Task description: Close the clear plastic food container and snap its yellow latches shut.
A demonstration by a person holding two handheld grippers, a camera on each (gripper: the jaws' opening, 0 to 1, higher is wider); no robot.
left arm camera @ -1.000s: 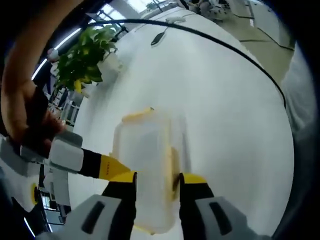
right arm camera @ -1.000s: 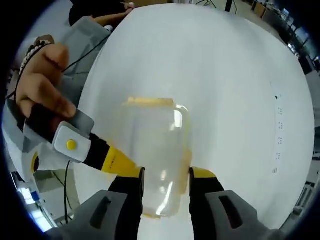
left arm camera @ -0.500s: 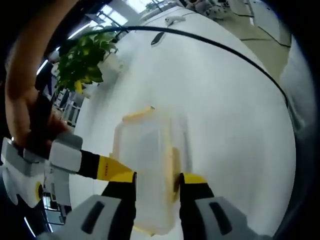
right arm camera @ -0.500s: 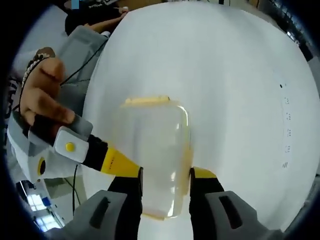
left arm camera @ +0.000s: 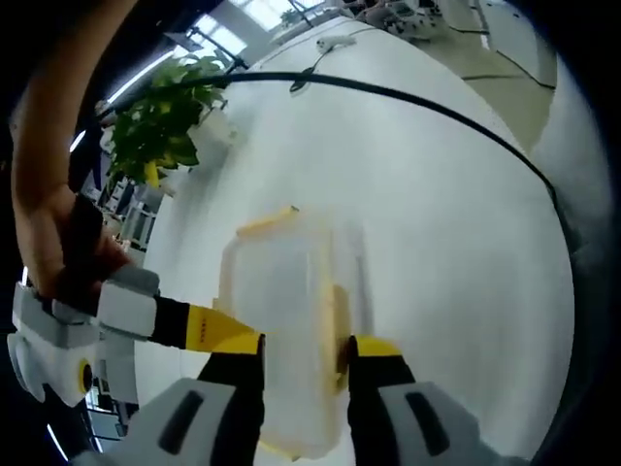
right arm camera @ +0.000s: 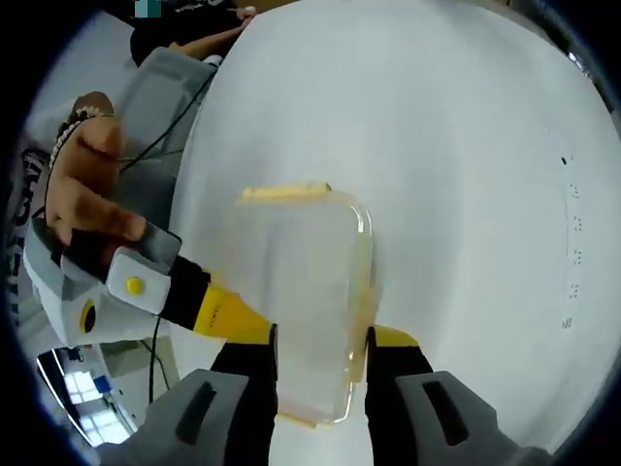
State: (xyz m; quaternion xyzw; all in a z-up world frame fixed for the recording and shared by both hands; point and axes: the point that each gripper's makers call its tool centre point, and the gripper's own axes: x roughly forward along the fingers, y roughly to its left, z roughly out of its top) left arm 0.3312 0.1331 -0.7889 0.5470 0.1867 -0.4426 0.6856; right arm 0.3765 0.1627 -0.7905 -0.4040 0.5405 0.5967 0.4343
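Observation:
A clear plastic food container (left arm camera: 281,311) with its lid on is held over the white table (left arm camera: 446,223). One yellow latch (left arm camera: 267,224) sits at its far end and another (left arm camera: 336,325) along its right side. My left gripper (left arm camera: 306,364) is shut on the container's near end. In the right gripper view the same container (right arm camera: 306,291) sits between the jaws of my right gripper (right arm camera: 322,354), which is shut on it, with a yellow latch (right arm camera: 286,193) at the far end. In each view the other gripper's yellow-and-black finger (left arm camera: 209,330) (right arm camera: 218,313) reaches the container from the left.
A potted green plant (left arm camera: 160,121) stands at the table's far left edge. A black cable (left arm camera: 408,97) runs across the table top. A person's hand (right arm camera: 82,189) holds the other gripper, with a grey sleeve (right arm camera: 155,92) behind it. White table (right arm camera: 466,146) stretches to the right.
Both views have shifted slightly against the table and room, so the hands have moved a little. The container stays fixed between both pairs of jaws.

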